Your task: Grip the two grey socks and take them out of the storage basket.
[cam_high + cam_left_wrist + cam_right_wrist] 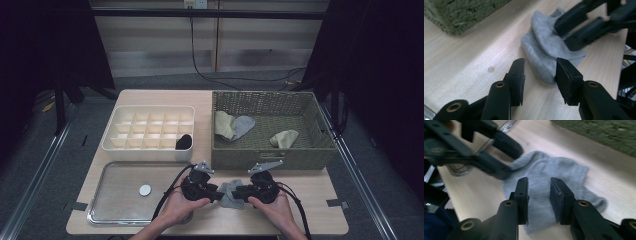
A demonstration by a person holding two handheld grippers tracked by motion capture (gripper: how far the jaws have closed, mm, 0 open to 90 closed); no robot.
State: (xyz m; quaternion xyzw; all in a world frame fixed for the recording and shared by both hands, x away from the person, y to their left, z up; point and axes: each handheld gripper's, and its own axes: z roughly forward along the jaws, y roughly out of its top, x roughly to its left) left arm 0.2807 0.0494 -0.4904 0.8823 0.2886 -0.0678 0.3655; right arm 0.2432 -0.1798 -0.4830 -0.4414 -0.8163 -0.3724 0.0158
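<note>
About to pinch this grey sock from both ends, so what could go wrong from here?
1. The left gripper has only the grey sock edge between its open jaws; it may slip out.
2. The right gripper straddles flat fabric and may scrape the table.
3. The two grippers sit close together and could collide.

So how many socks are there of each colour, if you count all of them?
Grey socks: 2, one on the table between the hand-held grippers, one in the woven basket
Beige socks: 2, both in the basket
Black socks: 1, in the divided white box
Total: 5 socks
</note>
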